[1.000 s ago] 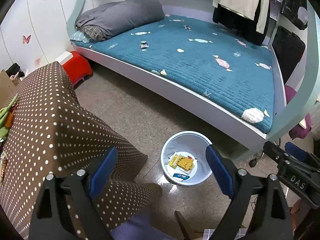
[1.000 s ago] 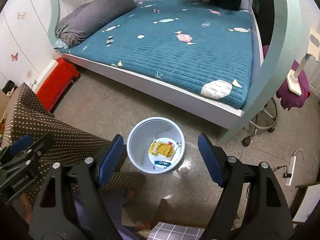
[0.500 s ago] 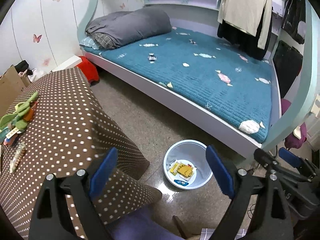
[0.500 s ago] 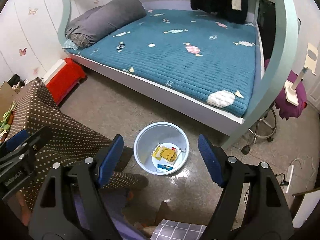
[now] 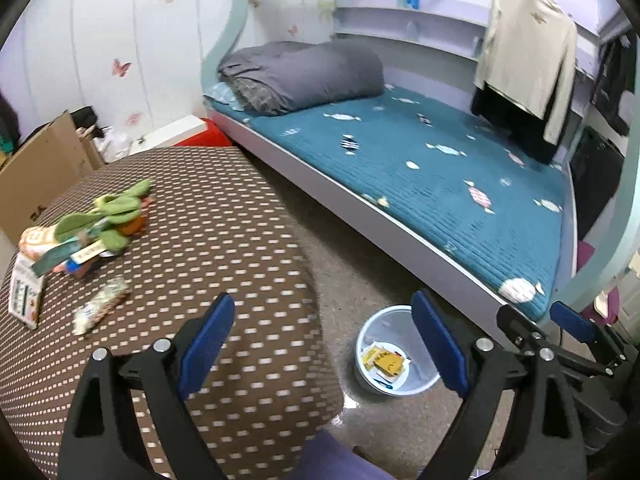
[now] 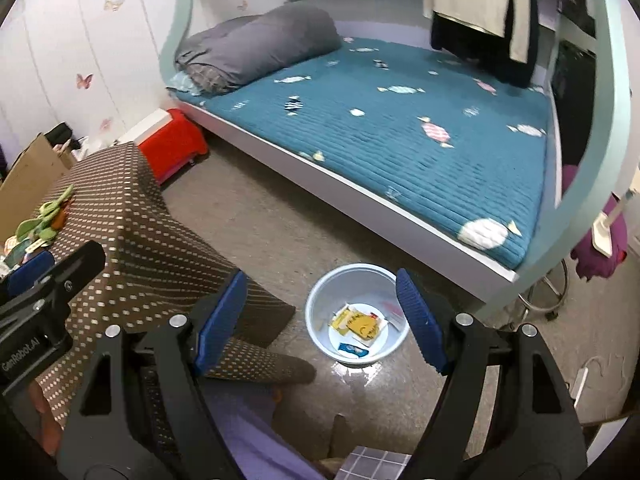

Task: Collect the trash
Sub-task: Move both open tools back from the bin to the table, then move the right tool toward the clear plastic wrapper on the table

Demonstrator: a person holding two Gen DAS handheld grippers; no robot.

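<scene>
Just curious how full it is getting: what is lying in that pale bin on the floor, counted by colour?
In the bin, as far as can be told:
Yellow wrappers: 2
Blue wrapper: 1
White paper: 1
Total: 4

Across the upper right of my view I see a bed [image 6: 400, 128] with a teal quilt, a grey rolled duvet [image 6: 256, 50] at its head, a red box [image 6: 172, 142] left of it, and hanging clothes [image 5: 528, 68] above.
</scene>
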